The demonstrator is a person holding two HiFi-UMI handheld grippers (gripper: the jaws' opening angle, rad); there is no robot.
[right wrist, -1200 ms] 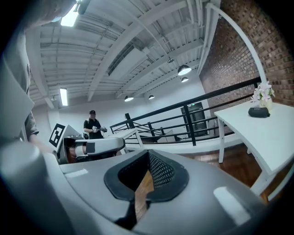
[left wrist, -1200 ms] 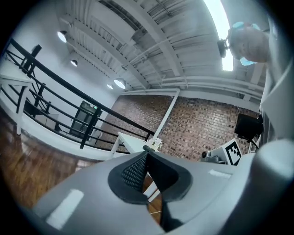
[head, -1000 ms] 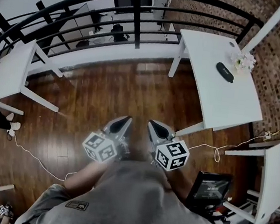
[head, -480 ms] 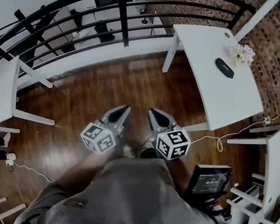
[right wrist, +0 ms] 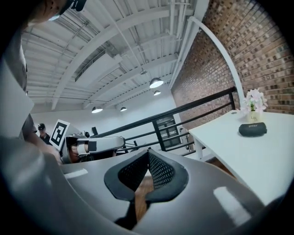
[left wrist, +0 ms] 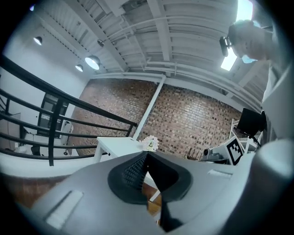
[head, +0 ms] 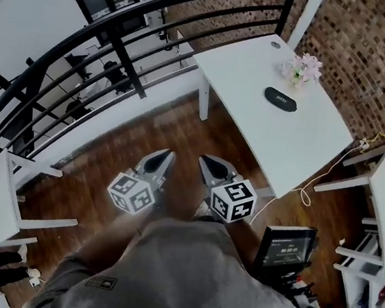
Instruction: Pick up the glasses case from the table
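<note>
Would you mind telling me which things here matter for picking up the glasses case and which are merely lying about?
For the job: glasses case; white table it lies on; left gripper and right gripper, both shut and empty.
Just lying about: flowers; floor cable; black screen; railing.

— Where does the head view look from?
— High up, steeply down; the white table (head: pixel 297 148) lies well ahead
— And the gripper views?
— Low, near level along their jaws; both share that table and the railing (right wrist: pixel 158 134)
</note>
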